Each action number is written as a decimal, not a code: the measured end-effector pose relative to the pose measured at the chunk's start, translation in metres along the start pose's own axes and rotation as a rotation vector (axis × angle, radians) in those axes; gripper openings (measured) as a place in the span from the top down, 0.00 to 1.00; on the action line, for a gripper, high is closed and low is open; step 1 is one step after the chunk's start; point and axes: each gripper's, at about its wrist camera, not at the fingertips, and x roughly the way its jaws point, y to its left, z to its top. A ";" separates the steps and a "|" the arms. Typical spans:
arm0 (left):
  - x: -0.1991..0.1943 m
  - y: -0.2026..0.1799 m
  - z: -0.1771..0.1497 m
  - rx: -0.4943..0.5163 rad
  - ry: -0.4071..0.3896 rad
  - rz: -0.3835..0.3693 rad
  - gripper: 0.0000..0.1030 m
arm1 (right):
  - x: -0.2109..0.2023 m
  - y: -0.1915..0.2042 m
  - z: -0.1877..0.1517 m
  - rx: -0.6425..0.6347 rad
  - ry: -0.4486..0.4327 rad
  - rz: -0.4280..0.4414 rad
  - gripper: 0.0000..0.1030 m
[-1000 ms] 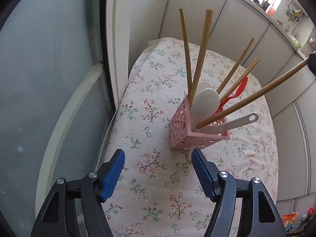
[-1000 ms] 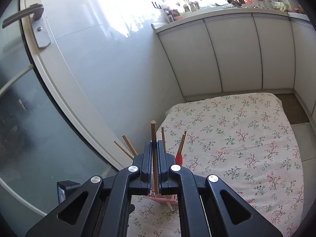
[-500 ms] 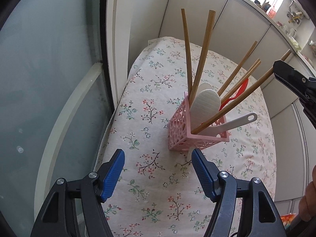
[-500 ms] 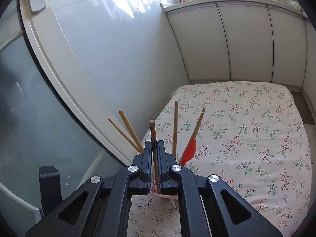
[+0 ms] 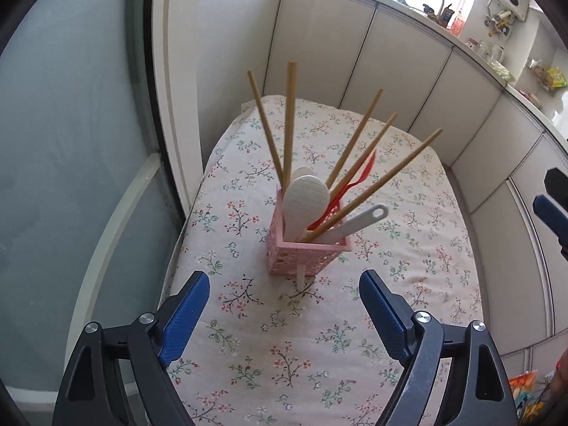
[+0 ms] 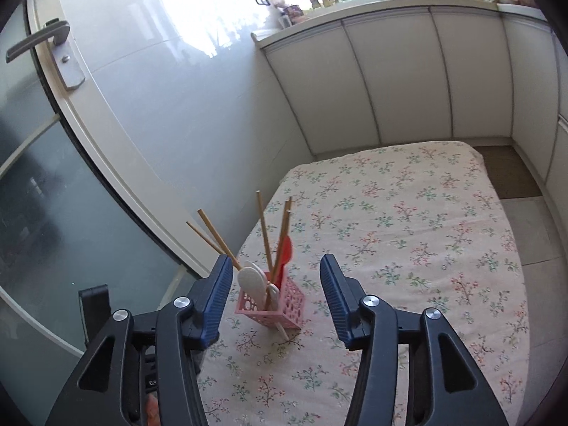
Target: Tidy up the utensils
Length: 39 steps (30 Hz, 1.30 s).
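Observation:
A pink perforated utensil basket (image 5: 305, 254) stands on the floral tablecloth (image 5: 248, 337); it also shows in the right wrist view (image 6: 273, 305). It holds several wooden sticks (image 5: 372, 184), a white rice paddle (image 5: 305, 202), a red spoon (image 5: 355, 184) and a white ladle handle (image 5: 358, 220). My left gripper (image 5: 284, 301) is open and empty, just in front of the basket. My right gripper (image 6: 277, 284) is open and empty, above and behind the basket; its tip shows at the right edge of the left wrist view (image 5: 550, 209).
A frosted glass door (image 6: 53, 184) with a metal handle (image 6: 39, 42) runs along the table's left edge. White cabinets (image 6: 408, 81) with a cluttered counter stand behind. The tablecloth (image 6: 408, 230) stretches away to the right of the basket.
My right gripper let go of the wooden stick, which now leans in the basket, and opened and drew back. My left gripper stayed open and backed off a little.

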 end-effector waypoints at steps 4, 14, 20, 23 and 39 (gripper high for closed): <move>-0.036 -0.031 -0.014 0.084 -0.069 0.010 0.01 | -0.050 -0.016 -0.017 0.003 -0.016 -0.140 0.29; -0.103 -0.080 -0.055 0.199 -0.173 0.049 0.00 | -0.155 -0.033 -0.068 -0.036 -0.065 -0.429 0.07; -0.124 -0.091 -0.070 0.215 -0.188 0.032 0.00 | -0.175 -0.026 -0.082 -0.075 -0.058 -0.464 0.06; -0.131 -0.093 -0.073 0.217 -0.201 0.024 0.00 | -0.175 -0.024 -0.082 -0.078 -0.053 -0.470 0.06; -0.134 -0.096 -0.073 0.208 -0.212 0.024 0.00 | -0.165 -0.020 -0.083 -0.076 -0.029 -0.444 0.06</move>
